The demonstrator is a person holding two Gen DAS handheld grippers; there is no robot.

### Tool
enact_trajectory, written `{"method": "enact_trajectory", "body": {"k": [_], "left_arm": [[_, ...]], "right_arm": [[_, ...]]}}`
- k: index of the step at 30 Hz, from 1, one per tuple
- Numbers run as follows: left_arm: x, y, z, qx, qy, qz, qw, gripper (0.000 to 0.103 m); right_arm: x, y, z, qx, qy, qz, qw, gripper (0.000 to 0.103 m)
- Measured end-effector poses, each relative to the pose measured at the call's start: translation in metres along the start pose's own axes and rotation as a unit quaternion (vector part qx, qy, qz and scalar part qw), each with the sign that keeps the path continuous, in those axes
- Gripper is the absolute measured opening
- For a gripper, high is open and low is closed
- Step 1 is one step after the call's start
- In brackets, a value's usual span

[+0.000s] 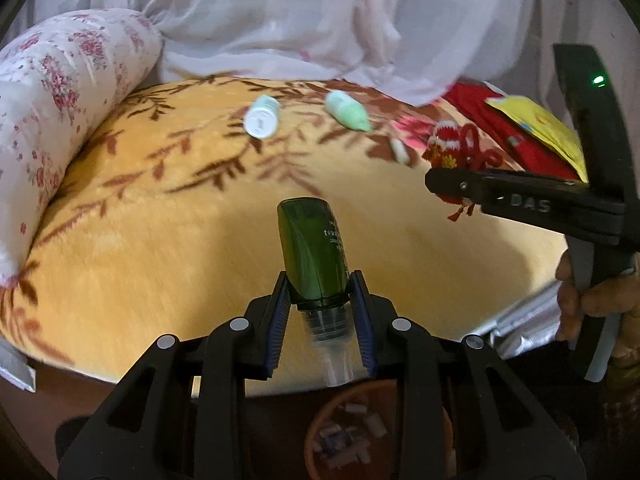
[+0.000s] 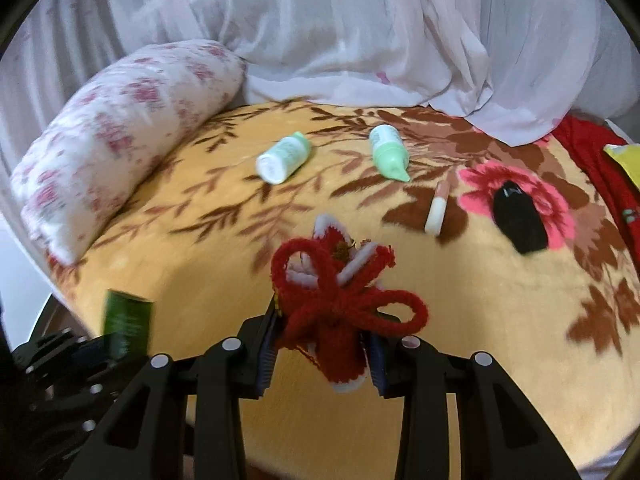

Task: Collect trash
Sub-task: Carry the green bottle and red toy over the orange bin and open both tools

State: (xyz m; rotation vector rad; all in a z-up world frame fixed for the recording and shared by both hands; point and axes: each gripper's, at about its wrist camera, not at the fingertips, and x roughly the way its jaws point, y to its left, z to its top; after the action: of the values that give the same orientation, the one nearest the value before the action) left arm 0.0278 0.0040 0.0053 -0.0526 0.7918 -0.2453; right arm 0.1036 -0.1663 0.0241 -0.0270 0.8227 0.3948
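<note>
Left gripper (image 1: 322, 302) clamps a green bottle (image 1: 312, 252) at its neck, base pointing away, clear cap toward the camera, above a brown basket (image 1: 320, 420) holding scraps. Right gripper (image 2: 322, 340) is closed on a red yarn ornament (image 2: 340, 308). On the yellow blanket (image 2: 200, 280) lie a white bottle (image 2: 282, 158), a mint bottle (image 2: 390, 152), a small tube (image 2: 437, 208) and a black object (image 2: 518, 216), all apart. A floral pillow (image 2: 120, 128) lies at the left.
</note>
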Motion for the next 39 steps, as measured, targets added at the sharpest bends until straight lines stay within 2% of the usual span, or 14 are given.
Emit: {"method": "enact_trajectory", "body": {"k": [6,11,17,24,26,27,28,29,30,31,34,39], "left_arm": [[-0.014,-0.023,-0.034,0.026,0.032,-0.033,0.9986,0.030],[-0.014,-0.034,-0.061,0.047,0.078,-0.065,0.9937,0.030],[-0.007,-0.042,-0.085,0.063,0.115,-0.074,0.9886,0.030],[-0.003,-0.052,-0.100,0.078,0.142,-0.089,0.9828,0.030],[-0.003,-0.054,-0.102,0.081,0.145,-0.090,0.9819,0.030],[-0.003,-0.055,-0.104,0.083,0.147,-0.089,0.9816,0.036],[-0.003,-0.055,-0.104,0.082,0.147,-0.086,0.9820,0.049],[-0.004,-0.055,-0.104,0.081,0.144,-0.080,0.9829,0.057],[-0.007,-0.054,-0.103,0.079,0.138,-0.071,0.9847,0.070],[-0.009,-0.054,-0.101,0.078,0.131,-0.066,0.9862,0.073],[-0.012,-0.052,-0.096,0.077,0.118,-0.056,0.9885,0.077],[-0.012,-0.044,-0.089,0.065,0.109,-0.041,0.9911,0.079]], "right_arm": [[-0.048,0.013,-0.044,-0.010,-0.002,0.012,1.000,0.037],[-0.072,0.018,-0.089,-0.012,0.030,0.026,0.999,0.037],[-0.068,0.017,-0.144,0.009,0.095,0.041,0.995,0.037],[-0.055,0.021,-0.183,0.021,0.149,0.054,0.987,0.039],[-0.054,0.020,-0.189,0.024,0.156,0.054,0.986,0.049],[-0.053,0.020,-0.190,0.023,0.160,0.053,0.985,0.056],[-0.053,0.020,-0.191,0.023,0.161,0.049,0.985,0.071],[-0.054,0.018,-0.190,0.023,0.157,0.042,0.986,0.081],[-0.056,0.017,-0.189,0.023,0.152,0.033,0.988,0.082],[-0.056,0.016,-0.188,0.020,0.149,0.026,0.988,0.083],[-0.058,0.007,-0.184,0.030,0.142,0.011,0.989,0.097],[-0.062,-0.007,-0.175,0.055,0.117,0.009,0.992,0.097]]}}
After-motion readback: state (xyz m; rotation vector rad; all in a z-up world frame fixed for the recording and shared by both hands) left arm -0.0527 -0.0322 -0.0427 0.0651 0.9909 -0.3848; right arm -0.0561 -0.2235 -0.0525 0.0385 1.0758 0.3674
